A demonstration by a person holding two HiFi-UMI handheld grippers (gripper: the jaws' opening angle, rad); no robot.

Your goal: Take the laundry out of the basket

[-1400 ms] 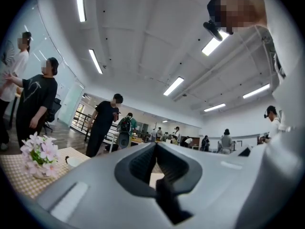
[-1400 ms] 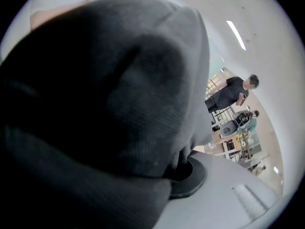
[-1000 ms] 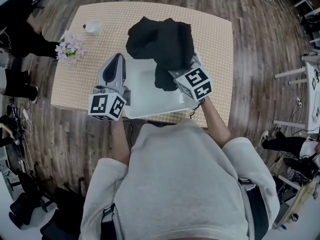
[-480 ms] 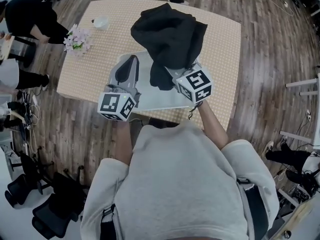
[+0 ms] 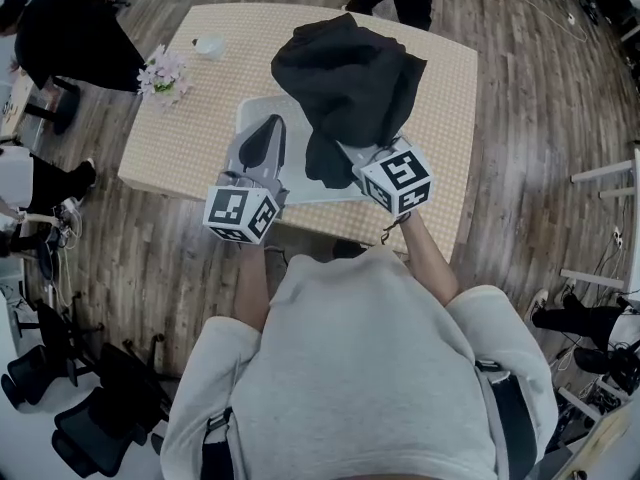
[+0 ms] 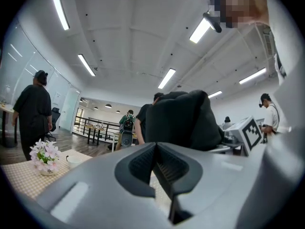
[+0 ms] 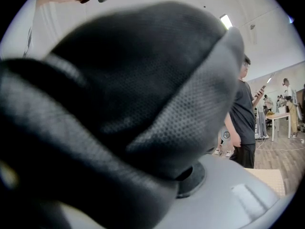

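While pinching one black garment [image 5: 345, 78] in the right gripper [image 5: 355, 158] jaws, holds it bunched over one white basket [image 5: 252, 113] at the table [image 5: 440, 98] near edge. Carries left gripper [image 5: 272, 123] alongside, jaws together, empty. At far left corner: one flower pot [image 5: 165, 73], one cup [image 5: 208, 45].

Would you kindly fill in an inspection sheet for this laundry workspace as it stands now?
Surface: table with a checked cover.
Job's things: black garment held above the white basket; no other laundry seen in it.
Clutter: flowers and a cup at the far left corner.
Grippers: left hand-held gripper shut, empty, over the basket's left side; right hand-held gripper shut on the garment.
Cables: nothing seen on the table.
Surroundings: wood floor, bystanders, office chairs.
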